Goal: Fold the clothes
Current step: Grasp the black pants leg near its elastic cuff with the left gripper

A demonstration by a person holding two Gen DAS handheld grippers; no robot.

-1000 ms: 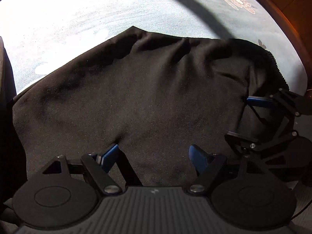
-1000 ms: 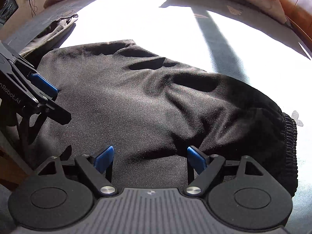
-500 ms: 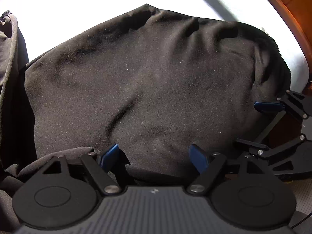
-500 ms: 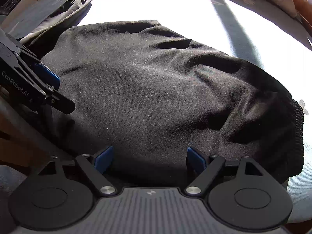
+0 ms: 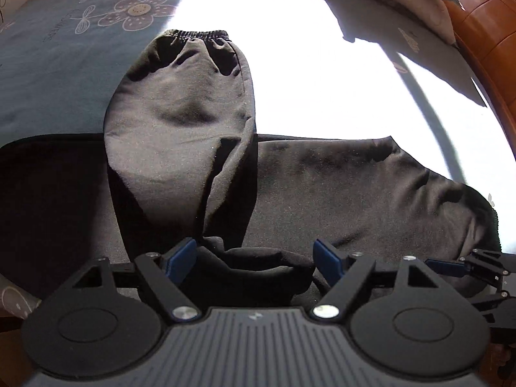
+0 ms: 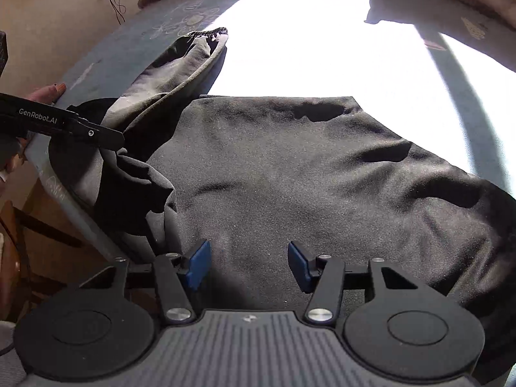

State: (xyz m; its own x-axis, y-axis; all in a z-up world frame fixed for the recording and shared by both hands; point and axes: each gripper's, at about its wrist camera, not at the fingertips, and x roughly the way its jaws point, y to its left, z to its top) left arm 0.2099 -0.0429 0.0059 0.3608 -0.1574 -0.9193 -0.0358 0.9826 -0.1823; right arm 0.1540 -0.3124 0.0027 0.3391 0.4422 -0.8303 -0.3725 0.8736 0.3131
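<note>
Black sweatpants (image 5: 354, 187) lie on the bed. One leg (image 5: 180, 116) with an elastic cuff runs away from me; the folded part (image 6: 306, 177) lies across the near edge. My left gripper (image 5: 256, 258) is open, jaws wide, with a bunched fold of the fabric (image 5: 258, 267) between the blue pads. My right gripper (image 6: 248, 262) is open, its pads (image 6: 196, 264) resting over the near edge of the fabric. The right gripper also shows at the right edge of the left wrist view (image 5: 464, 266). The left gripper shows in the right wrist view (image 6: 64, 125).
The bed has a blue sheet with flower prints (image 5: 135, 13), sunlit and washed out in the middle. Pillows or a quilt (image 5: 403, 3) lie at the far side. A wooden frame (image 5: 490, 38) runs on the right. The bed's near left edge (image 6: 58, 180) drops to the floor.
The left gripper has pulled back and turned, so the long leg with its cuff is now in view. The right gripper has backed toward the bed's near edge and its jaws have narrowed somewhat.
</note>
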